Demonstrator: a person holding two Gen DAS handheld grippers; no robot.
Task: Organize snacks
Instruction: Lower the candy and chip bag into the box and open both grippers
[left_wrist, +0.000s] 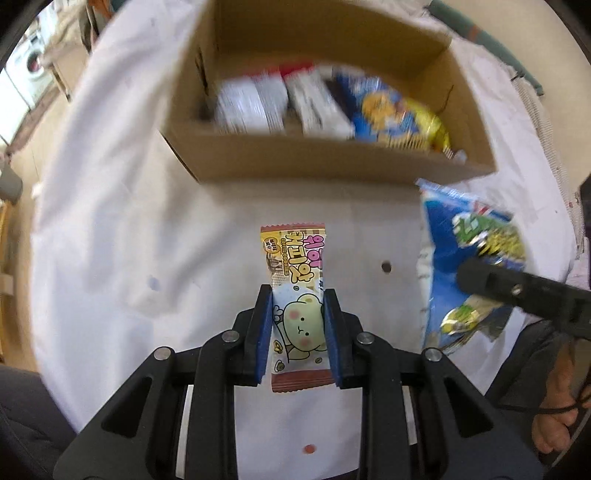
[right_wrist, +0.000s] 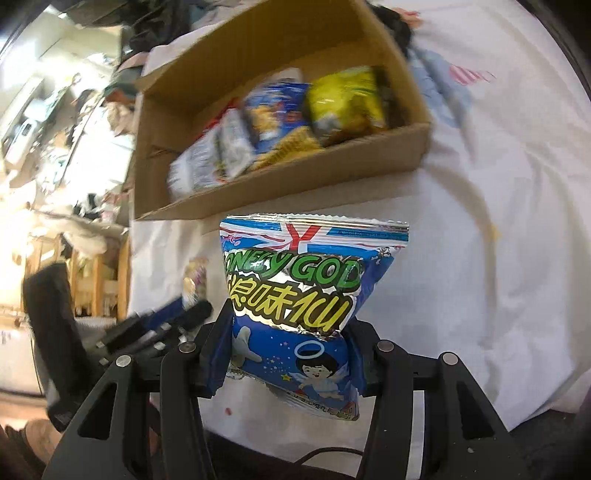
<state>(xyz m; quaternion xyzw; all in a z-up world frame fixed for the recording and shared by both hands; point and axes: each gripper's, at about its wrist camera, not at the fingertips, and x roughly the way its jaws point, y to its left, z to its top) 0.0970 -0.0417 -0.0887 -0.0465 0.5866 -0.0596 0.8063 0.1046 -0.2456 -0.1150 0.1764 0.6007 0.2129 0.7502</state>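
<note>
Desk (left_wrist: 110, 206) w/ wrinkled white cloth; open cardboard box (left_wrist: 325, 162) sits on it, snack packs inside, few small spots.

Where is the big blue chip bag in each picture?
Left wrist view: the blue bag is at the right edge, held up by the right gripper.
Right wrist view: the bag is front and centre, pinched by that gripper.
Shared landmark: the cardboard box of snacks, just behind the bag in both.
</note>
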